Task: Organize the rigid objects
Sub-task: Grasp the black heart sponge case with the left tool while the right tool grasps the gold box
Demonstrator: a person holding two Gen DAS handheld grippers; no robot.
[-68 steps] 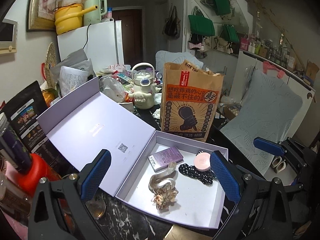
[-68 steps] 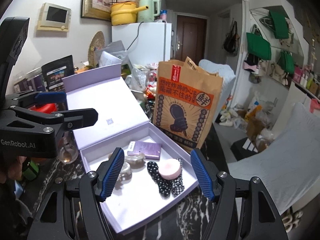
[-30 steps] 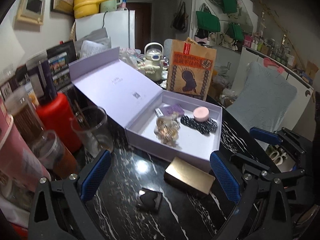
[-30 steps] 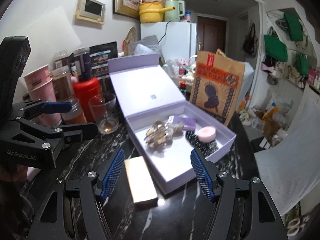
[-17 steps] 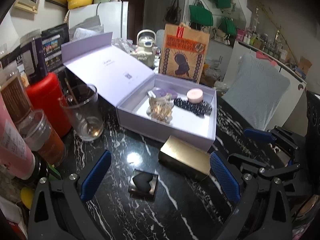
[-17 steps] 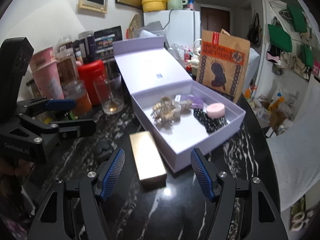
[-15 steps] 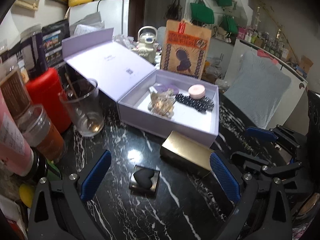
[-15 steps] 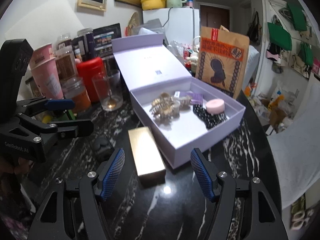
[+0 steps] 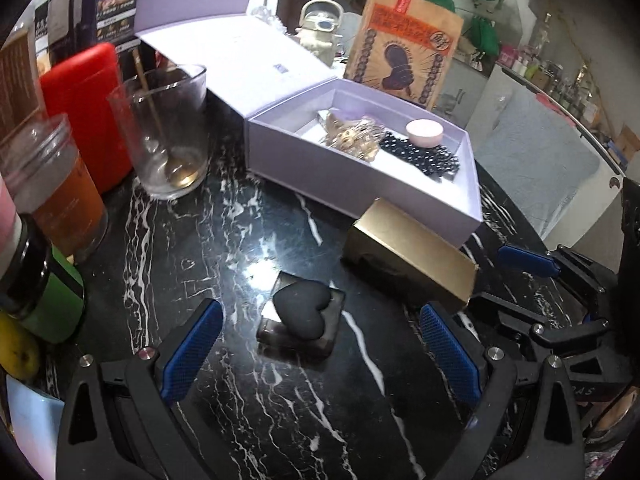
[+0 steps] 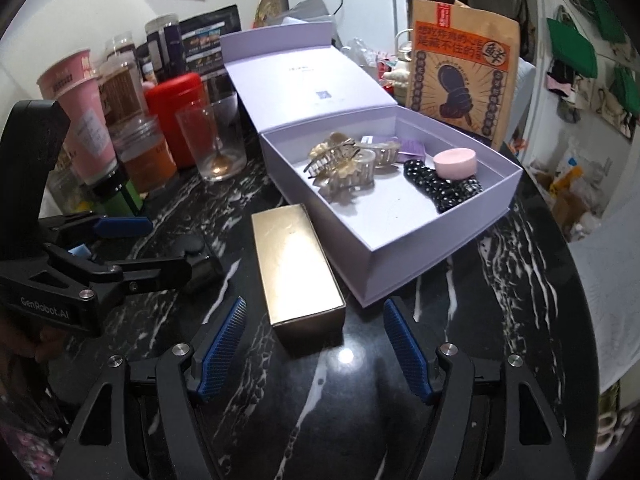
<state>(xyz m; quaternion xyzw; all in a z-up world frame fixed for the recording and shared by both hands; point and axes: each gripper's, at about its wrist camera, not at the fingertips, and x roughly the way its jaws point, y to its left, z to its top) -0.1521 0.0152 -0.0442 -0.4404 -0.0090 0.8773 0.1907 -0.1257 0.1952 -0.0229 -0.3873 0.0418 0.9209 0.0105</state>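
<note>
Both grippers hang low over the black marble table (image 9: 208,248). The left gripper (image 9: 316,344) is spread wide, nothing pinched; the small dark square case with a black heart on top (image 9: 301,320) sits just ahead, between its fingertips. The right gripper (image 10: 314,346), its jaws just widened a touch, stands empty; the near end of the gold rectangular box (image 10: 296,264) lies right ahead. Beyond, the open lilac gift box (image 10: 420,256) holds hair clips.

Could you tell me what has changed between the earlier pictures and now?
Both grippers drew back from the lavender box and sank toward the table: the left gripper toward the heart-topped case, the right gripper toward the gold box. Nothing grasped; objects unmoved.
</note>
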